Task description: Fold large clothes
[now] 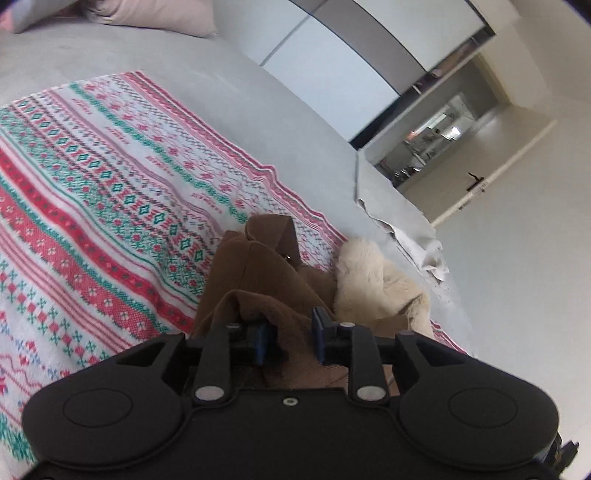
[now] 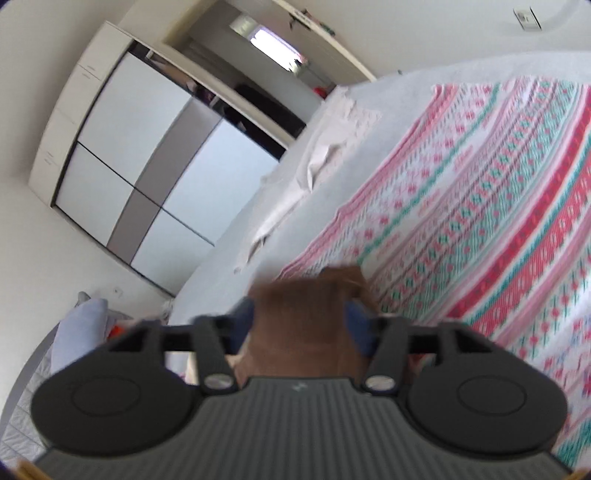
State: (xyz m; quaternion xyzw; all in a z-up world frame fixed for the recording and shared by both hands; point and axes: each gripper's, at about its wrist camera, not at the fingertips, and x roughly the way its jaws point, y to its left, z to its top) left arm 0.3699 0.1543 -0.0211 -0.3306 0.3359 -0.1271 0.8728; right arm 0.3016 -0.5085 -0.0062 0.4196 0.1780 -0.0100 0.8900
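Lying bunched on a patterned blanket point(image 1: 110, 192) spread over a grey bed point(image 1: 229, 74): brown garment point(image 1: 258, 266), cream fleecy lining point(image 1: 373, 280) showing at its right side in the left wrist view.
Left gripper point(image 1: 288, 338): jaws partly apart, brown cloth passing between blue pads point(image 1: 260, 338); firm pinch or loose contact cannot be told.
Right gripper point(image 2: 299, 325): jaws roughly half open, brown cloth filling the gap; view blurred, pad contact cannot be told.
Surroundings: pink pillow point(image 1: 147, 14) at far end of bed, white-and-grey wardrobe point(image 2: 122, 166), open doorway point(image 1: 436, 140), crumpled white sheet point(image 1: 424, 251) at bed corner.
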